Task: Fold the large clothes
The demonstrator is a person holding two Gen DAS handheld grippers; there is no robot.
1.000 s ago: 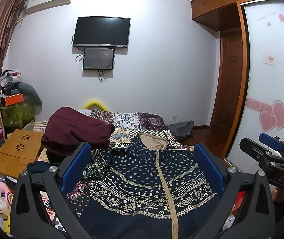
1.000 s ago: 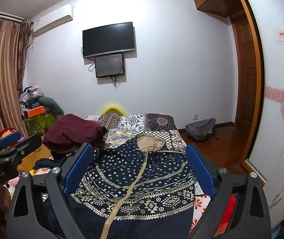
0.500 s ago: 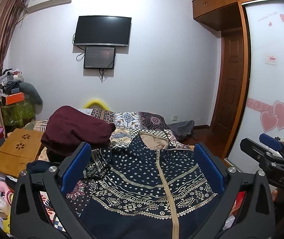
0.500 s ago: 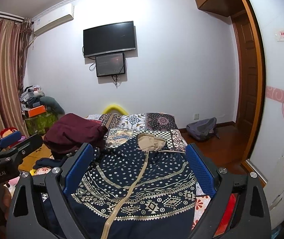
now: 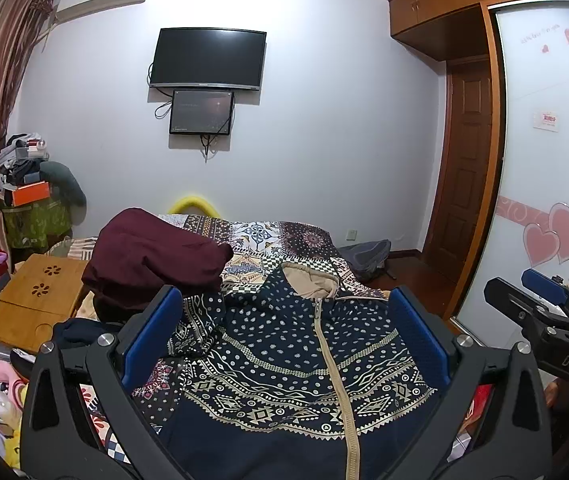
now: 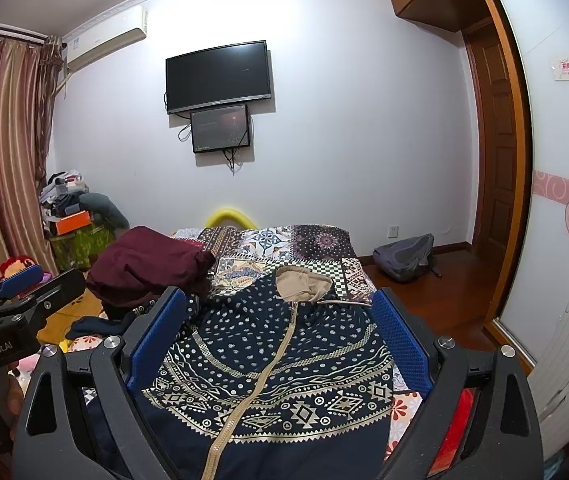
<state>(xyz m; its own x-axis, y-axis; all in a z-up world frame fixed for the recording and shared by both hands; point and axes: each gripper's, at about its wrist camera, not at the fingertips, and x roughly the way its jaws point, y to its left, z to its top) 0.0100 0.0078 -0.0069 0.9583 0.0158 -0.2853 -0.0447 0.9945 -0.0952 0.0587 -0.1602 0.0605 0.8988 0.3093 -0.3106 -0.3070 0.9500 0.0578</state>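
Note:
A navy hooded jacket (image 5: 284, 352) (image 6: 268, 352) with cream dots, geometric bands and a beige zip lies spread face up on the bed, hood with tan lining pointing away. My left gripper (image 5: 284, 316) hovers above its lower half, open, nothing between the blue pads (image 5: 152, 336). My right gripper (image 6: 280, 316) is held the same way over the jacket, open and empty. Each gripper shows at the edge of the other's view: the right gripper (image 5: 540, 312), the left gripper (image 6: 16, 292). One sleeve bunches at the jacket's left side.
A maroon garment pile (image 5: 152, 256) (image 6: 144, 264) sits on the bed's far left. The patchwork bedspread (image 5: 284, 236) runs to the far wall. A wooden lap table (image 5: 36, 300) and toys lie left; a grey backpack (image 6: 408, 256), wardrobe door and white suitcase (image 6: 564, 364) right.
Both views have tilted up very slightly; the grippers stay open above the jacket and the jacket has not moved.

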